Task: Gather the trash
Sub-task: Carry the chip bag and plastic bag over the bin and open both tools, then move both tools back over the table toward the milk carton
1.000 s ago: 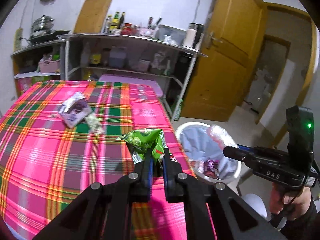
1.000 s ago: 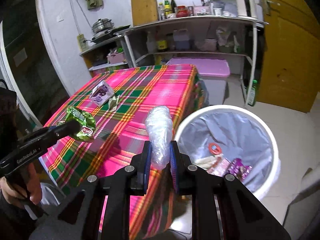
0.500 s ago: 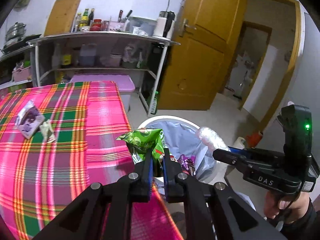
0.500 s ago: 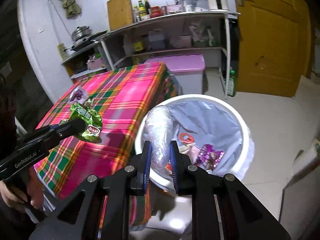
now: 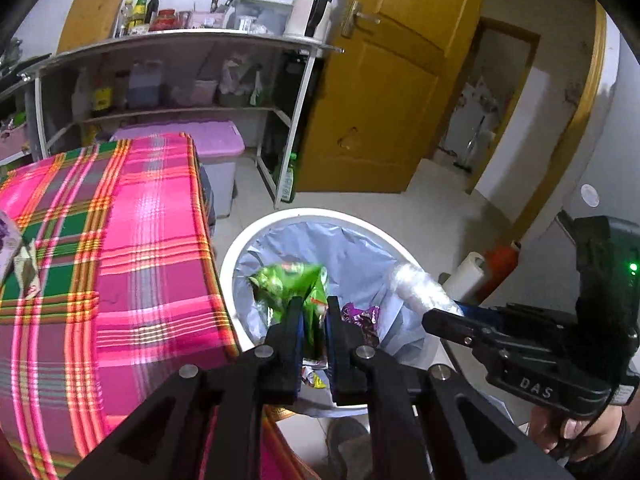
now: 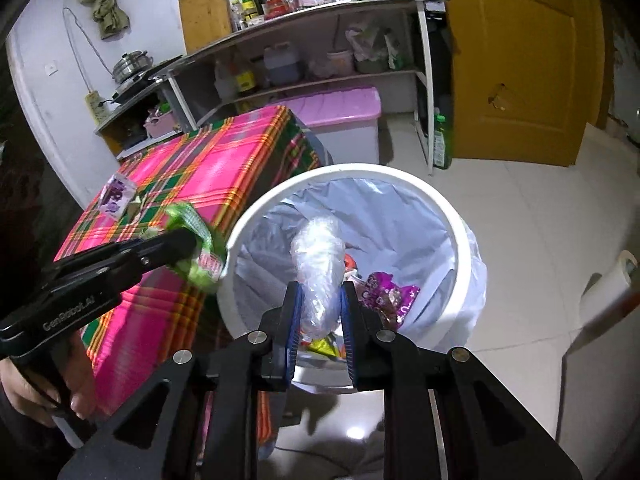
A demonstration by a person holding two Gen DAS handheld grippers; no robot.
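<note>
Hanging over the white bin (image 6: 448,216), the left tool (image 5: 311,320) pinches a light, crinkly green wrapper (image 5: 294,284) while the right tool (image 6: 319,312) clamps a soft clear plastic wad (image 6: 318,256), both held mid-body.

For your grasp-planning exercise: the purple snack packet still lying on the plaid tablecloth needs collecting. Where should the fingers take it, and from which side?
Take the purple packet by its raised, crinkled upper edge, coming down from above at a slant. It seems to lie nearly flat on the tablecloth, so a level approach would probably find little to pinch. A small wrapper sits right beside it; approach from the packet's other side.
</note>
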